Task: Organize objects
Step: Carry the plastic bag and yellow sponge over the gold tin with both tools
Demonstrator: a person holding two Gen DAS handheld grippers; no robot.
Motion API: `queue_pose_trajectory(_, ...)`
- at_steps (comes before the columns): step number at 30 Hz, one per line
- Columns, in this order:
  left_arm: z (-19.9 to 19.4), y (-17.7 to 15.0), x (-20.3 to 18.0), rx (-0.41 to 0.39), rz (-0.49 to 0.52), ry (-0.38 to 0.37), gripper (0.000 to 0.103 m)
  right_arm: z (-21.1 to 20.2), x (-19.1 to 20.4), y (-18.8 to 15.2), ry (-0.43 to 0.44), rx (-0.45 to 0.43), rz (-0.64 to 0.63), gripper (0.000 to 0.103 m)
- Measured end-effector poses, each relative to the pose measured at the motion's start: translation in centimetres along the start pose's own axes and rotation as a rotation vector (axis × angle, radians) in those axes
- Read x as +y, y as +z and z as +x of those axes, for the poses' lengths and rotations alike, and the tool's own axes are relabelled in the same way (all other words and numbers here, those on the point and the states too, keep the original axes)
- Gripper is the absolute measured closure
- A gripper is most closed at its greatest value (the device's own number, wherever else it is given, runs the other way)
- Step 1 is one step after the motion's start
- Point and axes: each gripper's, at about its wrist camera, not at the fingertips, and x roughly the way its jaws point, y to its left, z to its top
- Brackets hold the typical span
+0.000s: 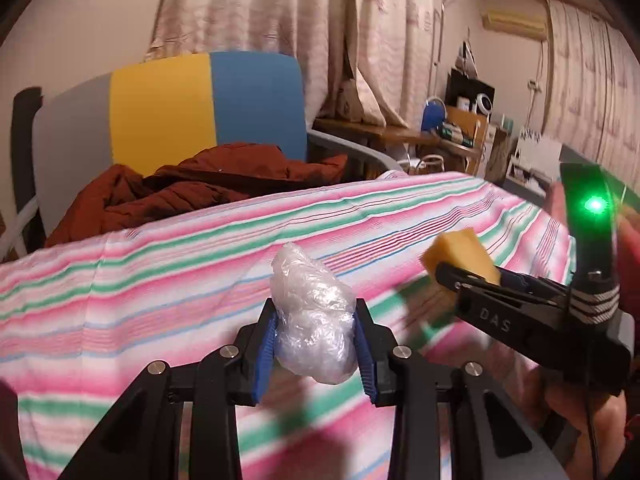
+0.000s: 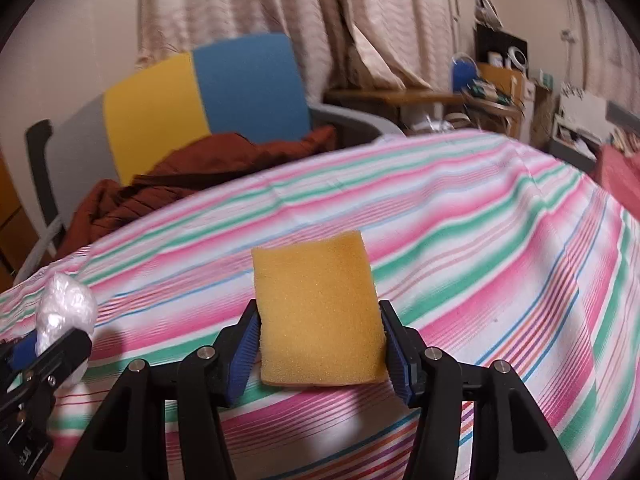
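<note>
Left gripper [image 1: 316, 344]: its two blue ribbed pads press on either side of a crumpled ball of clear plastic wrap [image 1: 314, 320], so the jaws are nearly closed around it; the ball bulges up above the fingertips.
Left gripper from the right wrist view: it shows at the lower left edge [image 2: 52, 340], black-framed, with the plastic wrap [image 2: 66, 314] sticking out of its tip.
Right gripper [image 2: 320, 348]: the jaws stand partway apart and clamp a flat yellow sponge [image 2: 316, 312] by its two side edges; the sponge stands up between the pads, its broad face towards the camera, its lower edge free of the cloth.
Right gripper from the left wrist view: it reaches in from the right [image 1: 464, 276], marked with pale letters, with the sponge [image 1: 460, 256] at its tip and a green light glowing on the part above it.
Person: a hand [image 1: 580, 412] wraps the right gripper's handle at the frame's right edge.
Where the things are: both the wrap and the sponge are held above a striped cloth [image 2: 460, 240], pink, green, white and blue, that covers the surface under the grippers; the two grippers are side by side, near each other.
Behind the cloth: a chair [image 1: 200, 108] with a grey, yellow and blue back carries a rust-brown jacket [image 1: 200, 184].
Further back: pale patterned curtains [image 1: 280, 12], and a cluttered wooden shelf [image 1: 460, 128] to the right.
</note>
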Motion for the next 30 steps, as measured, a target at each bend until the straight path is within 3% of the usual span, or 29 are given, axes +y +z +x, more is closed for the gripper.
queue_pose_trajectory(6, -3.2, -2.4, 1.0, -0.021, -0.034, -0.009, 0.068, -2.2, 1.1, -0.8, 0.024, -0.027, -0.013, 0.046)
queue_pose_trajectory(16, -6.6, -4.9, 2.1, -0.023, -0.058, 0.002, 0.068, -7.0, 4.2, -3.5, 0.145, 0.008, -0.042, 0.046)
queue_pose_trajectory(30, -14.0, -9.2, 2.9, -0.025, -0.096, -0.06, 0.067, -12.8, 9.4, -6.7, 0.27, 0.077, -0.078, 0.046)
